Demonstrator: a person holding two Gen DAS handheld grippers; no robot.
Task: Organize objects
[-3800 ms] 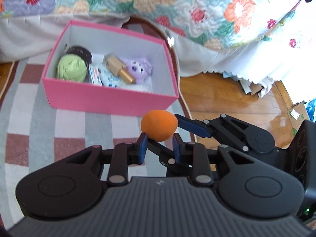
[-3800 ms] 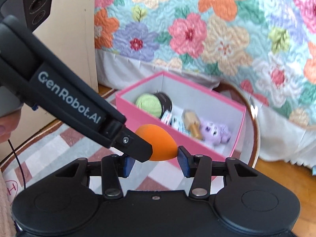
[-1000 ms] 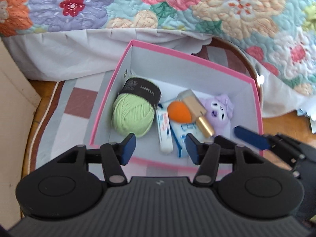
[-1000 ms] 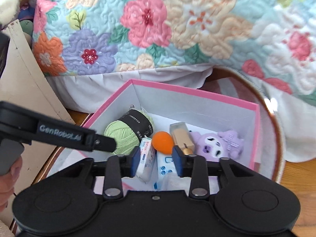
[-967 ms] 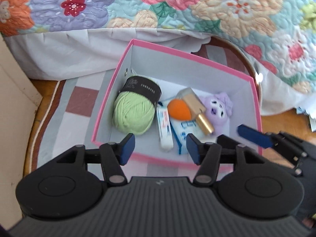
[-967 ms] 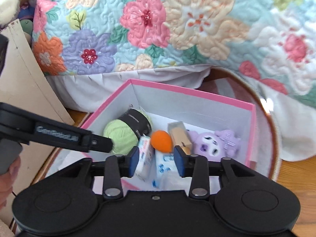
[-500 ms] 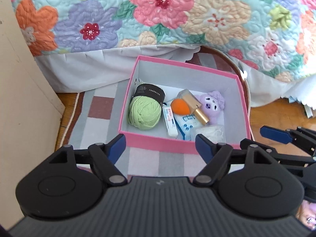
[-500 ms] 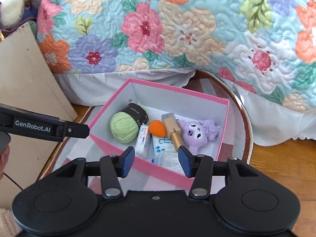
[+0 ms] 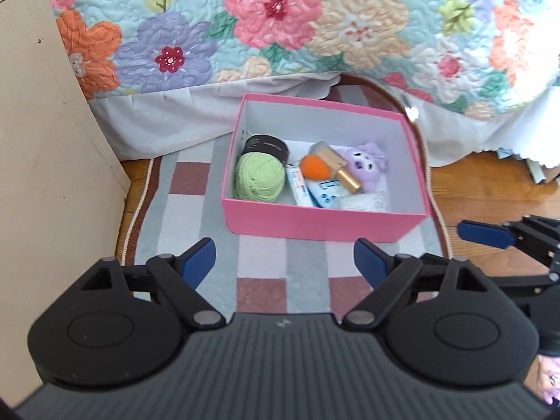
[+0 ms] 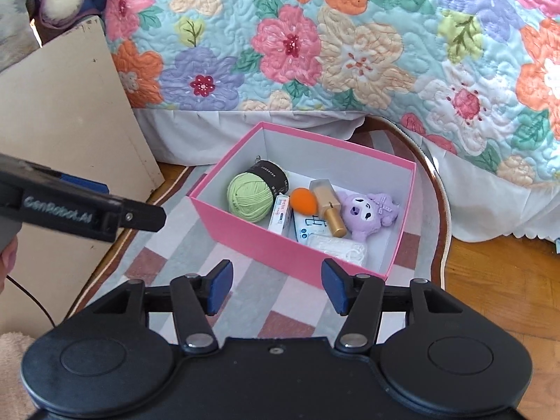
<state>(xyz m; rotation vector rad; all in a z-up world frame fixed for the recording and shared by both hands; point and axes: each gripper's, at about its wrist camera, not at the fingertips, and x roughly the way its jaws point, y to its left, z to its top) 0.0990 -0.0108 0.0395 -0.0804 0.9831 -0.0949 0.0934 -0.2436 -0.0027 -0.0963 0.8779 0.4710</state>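
The left tongs (image 9: pixel 284 260) are wide open and hold nothing. The right tongs (image 10: pixel 273 286) are wide open too, with nothing in them. Both hang over the rug (image 9: pixel 185 224), on the near side of the pink box (image 9: pixel 325 225), and do not touch it. The box sits on the rug, just in front of the bed with the flower quilt (image 9: pixel 280 21). In the box lies an orange sponge (image 9: pixel 314 167), shaped like an egg. It rests in the middle, between a white tube (image 9: pixel 298 187) and a gold bottle (image 9: pixel 338 168). A ball of green yarn (image 9: pixel 258 176) with a black band lies at the left end. A purple toy (image 9: pixel 368 165) lies at the right end. A white packet (image 10: pixel 337 245) lies against the near wall, and a white and blue pack (image 10: pixel 308 225) lies under the sponge and bottle. In the right wrist view the left tongs come in from the left side, well apart from the box, and the words "GenRobot.AI" show in grey on their black arm. The tube has red and blue writing, but it is too small to read. The black band on the yarn has small white writing that is also too small to read. A tan board (image 9: pixel 42 161) stands at the left, beside the rug.
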